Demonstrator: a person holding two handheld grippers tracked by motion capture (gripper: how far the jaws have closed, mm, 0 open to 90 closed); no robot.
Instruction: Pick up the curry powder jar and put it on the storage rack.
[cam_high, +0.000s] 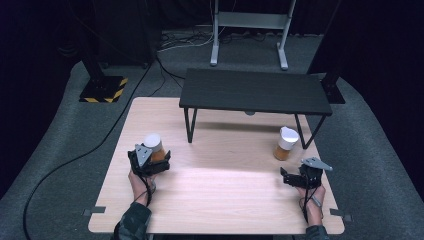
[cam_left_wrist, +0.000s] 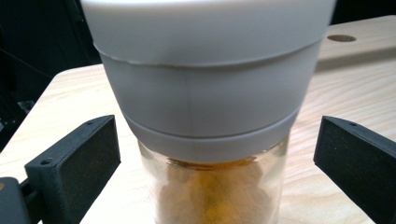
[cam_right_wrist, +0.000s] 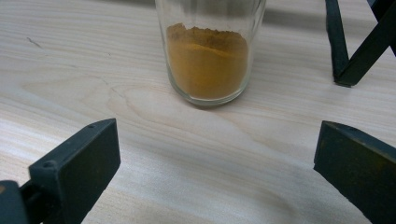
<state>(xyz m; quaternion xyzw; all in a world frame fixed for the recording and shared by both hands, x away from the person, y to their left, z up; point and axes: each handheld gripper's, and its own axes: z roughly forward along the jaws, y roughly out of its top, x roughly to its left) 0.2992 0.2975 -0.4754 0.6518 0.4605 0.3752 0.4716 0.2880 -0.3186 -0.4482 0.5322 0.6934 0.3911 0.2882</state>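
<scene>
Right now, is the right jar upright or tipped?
Upright. The right jar stands on its base on the table, white cap on top, its powder level.

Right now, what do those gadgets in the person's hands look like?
Each hand holds a black, boxy tool: the left gripper and right gripper. Both carry a grey three-cornered plate on top and a thin dark cable. Their fingers are flat black blocks with small holes. Dark sleeves cover the forearms.

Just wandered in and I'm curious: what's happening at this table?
A person holds a claw in each hand. The left claw is open around a jar of orange powder with a white lid, not yet squeezing it. The right claw, also open, sits short of a second jar near the black shelf.
</scene>
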